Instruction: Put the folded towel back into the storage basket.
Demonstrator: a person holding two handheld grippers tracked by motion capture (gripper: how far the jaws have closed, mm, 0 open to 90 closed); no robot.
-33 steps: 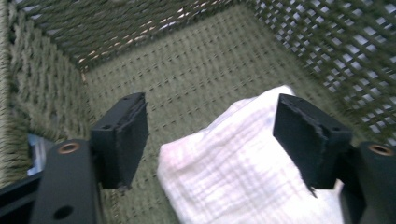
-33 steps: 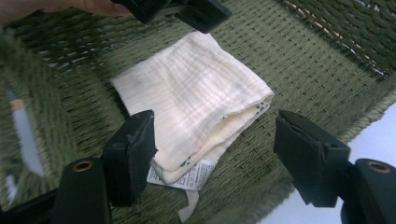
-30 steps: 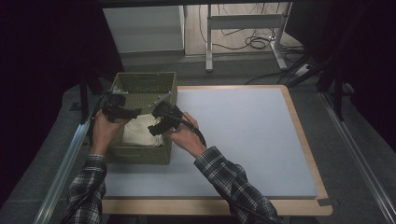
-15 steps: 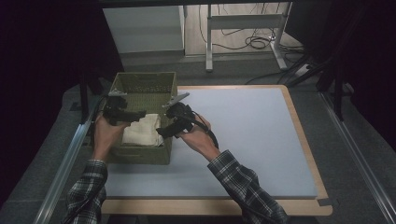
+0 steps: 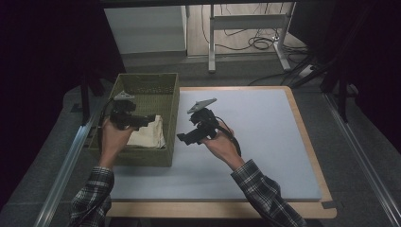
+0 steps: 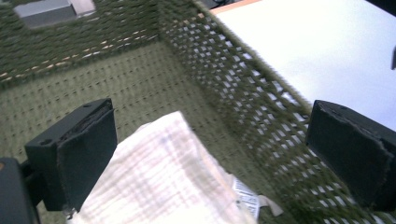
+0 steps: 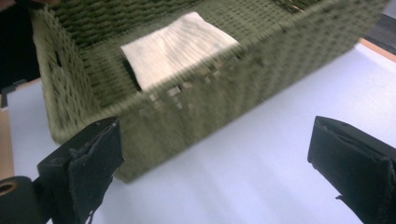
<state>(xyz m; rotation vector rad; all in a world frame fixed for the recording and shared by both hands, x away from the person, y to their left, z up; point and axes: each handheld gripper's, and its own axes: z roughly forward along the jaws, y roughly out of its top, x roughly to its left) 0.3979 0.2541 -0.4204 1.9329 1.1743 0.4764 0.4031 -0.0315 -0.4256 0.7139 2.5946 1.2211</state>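
Both grippers have just been opening, nothing between their jaws now; the right gripper [image 5: 183,138] has drawn out of the basket [image 5: 142,159] onto the mat [image 5: 265,137], while the left gripper [image 5: 152,118] hangs spread above the cloth [image 5: 149,135]. Best to lift both hands clear without snagging the weave. Folded cloth lies alone inside, against the near wall.

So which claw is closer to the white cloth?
The left claw: it hangs open right over the white cloth inside the basket. The right claw is outside the basket, above the mat.
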